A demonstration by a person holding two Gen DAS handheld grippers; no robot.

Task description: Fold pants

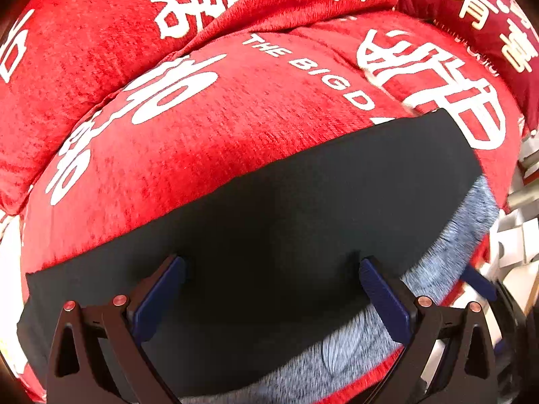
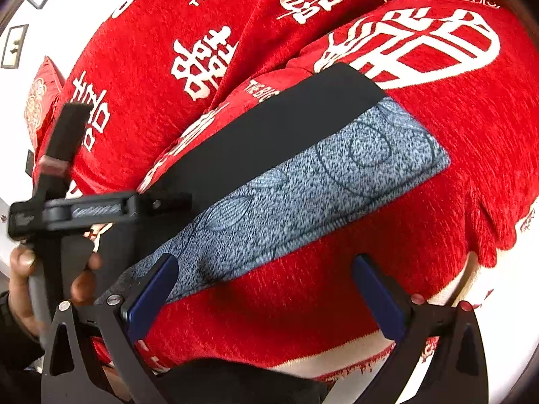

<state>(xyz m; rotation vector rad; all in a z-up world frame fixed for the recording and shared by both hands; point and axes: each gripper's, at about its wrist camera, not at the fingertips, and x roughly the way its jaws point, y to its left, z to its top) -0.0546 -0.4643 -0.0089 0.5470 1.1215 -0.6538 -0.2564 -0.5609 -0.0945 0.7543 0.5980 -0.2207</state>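
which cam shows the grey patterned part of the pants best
The right wrist view: the grey patterned part lies there as one long strip, circles plain. The left wrist view shows only a blurred grey edge beside the black fabric.

The pants (image 2: 303, 181) are showing black beside speckled blue-grey with dark circles; the sofa cover (image 1: 209, 141) is showing red with white characters.

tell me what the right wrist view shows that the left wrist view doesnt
Only the right wrist view shows the person's hand gripping the left gripper's handle, and the circle pattern on the pants' grey lining. Only the left wrist view shows white boxes beyond the sofa edge. Both show the black pants lying on the red sofa cover, with the left gripper and right gripper open.
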